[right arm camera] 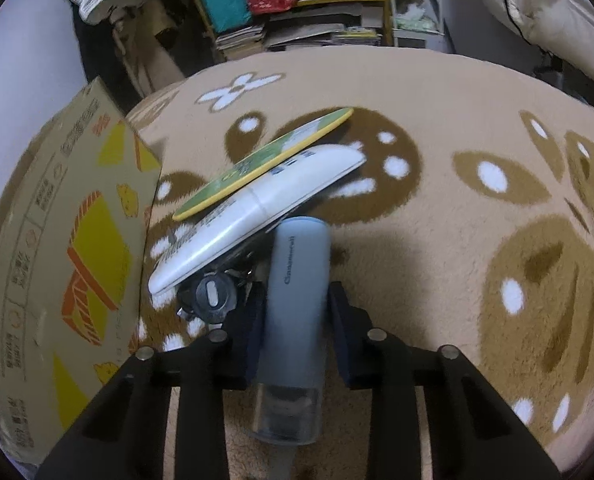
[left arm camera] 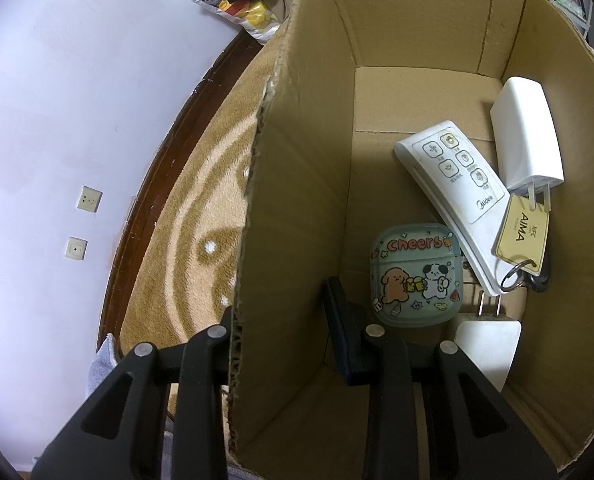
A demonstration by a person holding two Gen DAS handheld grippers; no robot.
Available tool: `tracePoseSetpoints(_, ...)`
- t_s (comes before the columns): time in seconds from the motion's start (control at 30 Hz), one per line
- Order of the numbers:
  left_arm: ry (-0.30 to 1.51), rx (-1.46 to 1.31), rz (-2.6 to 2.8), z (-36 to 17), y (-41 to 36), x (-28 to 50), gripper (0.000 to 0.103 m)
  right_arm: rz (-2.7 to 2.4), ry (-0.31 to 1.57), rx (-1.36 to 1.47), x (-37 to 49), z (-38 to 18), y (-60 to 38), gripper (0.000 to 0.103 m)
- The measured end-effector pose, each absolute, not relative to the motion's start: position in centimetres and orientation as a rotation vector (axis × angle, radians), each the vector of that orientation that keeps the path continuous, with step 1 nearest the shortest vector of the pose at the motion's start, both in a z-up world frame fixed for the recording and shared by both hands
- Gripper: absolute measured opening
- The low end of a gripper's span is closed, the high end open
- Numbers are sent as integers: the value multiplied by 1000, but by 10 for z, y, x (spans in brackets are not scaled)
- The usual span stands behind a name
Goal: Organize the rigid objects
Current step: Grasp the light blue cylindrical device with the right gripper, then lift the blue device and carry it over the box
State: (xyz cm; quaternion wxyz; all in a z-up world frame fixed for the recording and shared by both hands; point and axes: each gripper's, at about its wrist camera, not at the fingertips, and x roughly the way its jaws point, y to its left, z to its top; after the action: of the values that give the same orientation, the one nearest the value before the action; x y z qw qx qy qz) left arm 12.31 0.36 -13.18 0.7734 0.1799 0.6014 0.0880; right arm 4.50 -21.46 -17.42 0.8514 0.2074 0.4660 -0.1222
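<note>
In the left wrist view my left gripper (left arm camera: 285, 320) straddles the left wall of a cardboard box (left arm camera: 297, 200), one finger outside and one inside; whether it pinches the wall is unclear. In the box lie a cartoon earbud case (left arm camera: 415, 274), a white remote (left arm camera: 453, 196), a yellow key tag (left arm camera: 521, 234) and two white chargers (left arm camera: 527, 136) (left arm camera: 487, 346). In the right wrist view my right gripper (right arm camera: 295, 312) has its fingers on both sides of a blue-grey tube (right arm camera: 297, 312) lying on the carpet. A white remote (right arm camera: 257, 216), a green-yellow card (right arm camera: 263, 162) and dark keys (right arm camera: 213, 294) lie beside it.
The box (right arm camera: 65, 260) stands left of the pile on a tan patterned carpet (right arm camera: 477, 208). A white wall with sockets (left arm camera: 89, 198) and dark skirting lie left of the box. Shelves with clutter (right arm camera: 317, 12) and bedding (right arm camera: 557, 12) lie beyond the carpet.
</note>
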Motion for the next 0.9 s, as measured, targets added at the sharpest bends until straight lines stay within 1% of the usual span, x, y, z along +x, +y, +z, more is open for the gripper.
tracePoseSetpoints(0.43, 1302, 389, 189, -132, 4, 124, 30, -251, 883, 486, 39, -149, -227, 31)
tracePoseSetpoints(0.63, 1303, 387, 189, -131, 4, 124, 30, -219, 861, 498, 40, -146, -225, 31)
tracePoseSetpoints(0.9, 1303, 390, 189, -132, 4, 124, 29, -169, 785, 489, 38, -117, -219, 31)
